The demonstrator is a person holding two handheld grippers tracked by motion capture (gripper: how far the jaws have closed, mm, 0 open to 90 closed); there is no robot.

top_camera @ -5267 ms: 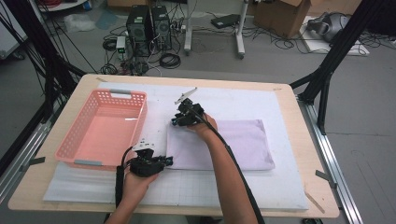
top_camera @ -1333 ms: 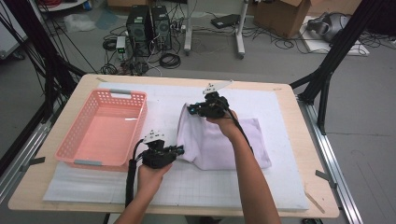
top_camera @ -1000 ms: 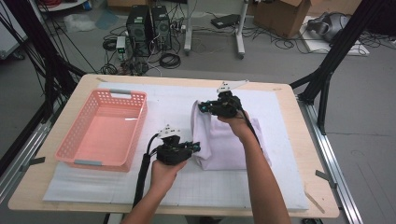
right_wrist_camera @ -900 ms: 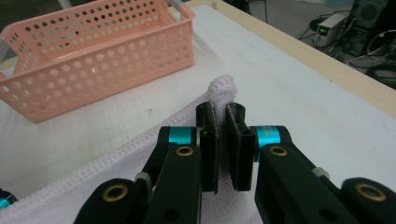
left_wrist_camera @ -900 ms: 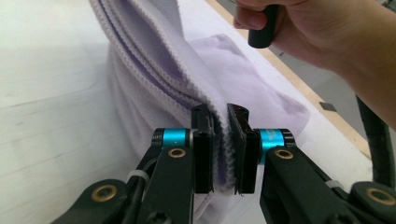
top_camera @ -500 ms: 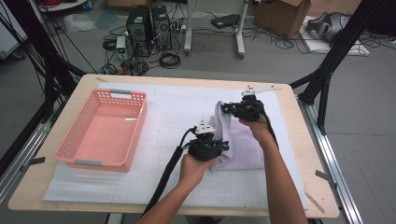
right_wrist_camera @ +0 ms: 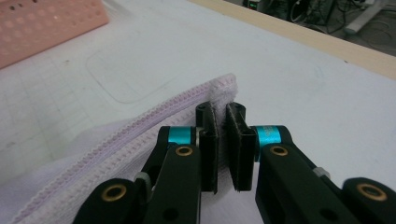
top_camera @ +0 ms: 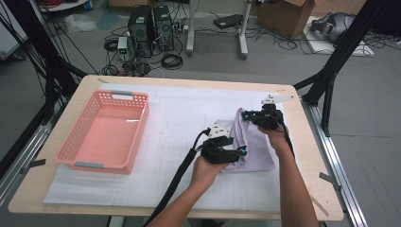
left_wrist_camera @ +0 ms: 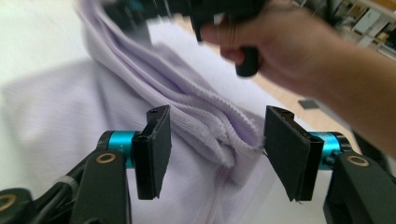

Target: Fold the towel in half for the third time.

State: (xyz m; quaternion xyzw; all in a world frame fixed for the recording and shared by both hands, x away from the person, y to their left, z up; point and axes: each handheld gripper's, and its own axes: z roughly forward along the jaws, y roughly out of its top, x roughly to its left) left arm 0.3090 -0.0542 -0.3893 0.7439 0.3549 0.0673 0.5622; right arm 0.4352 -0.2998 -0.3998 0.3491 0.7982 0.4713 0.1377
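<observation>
In the high view, the pale lilac knitted cloth (top_camera: pixel 253 142) lies bunched on the right half of the white gridded mat (top_camera: pixel 170 113), near the table's right edge. The right gripper (top_camera: pixel 249 116) pinches its far corner and holds it raised off the mat. The left gripper (top_camera: pixel 240 152) sits at the cloth's near-left fold. The salmon-pink perforated plastic basket (top_camera: pixel 105 132) stands well apart at the left, with bare mat between it and the cloth.

In the left gripper view, the jaws have just been opening and stand spread, with a ridge of folded cloth (left_wrist_camera: pixel 205 126) between them, the pads clear of it.

In the right gripper view, the jaws are pressed onto the stitched hem (right_wrist_camera: pixel 154 114) at the cloth's corner; open mat stretches beyond to the wooden table edge (right_wrist_camera: pixel 303 35).
</observation>
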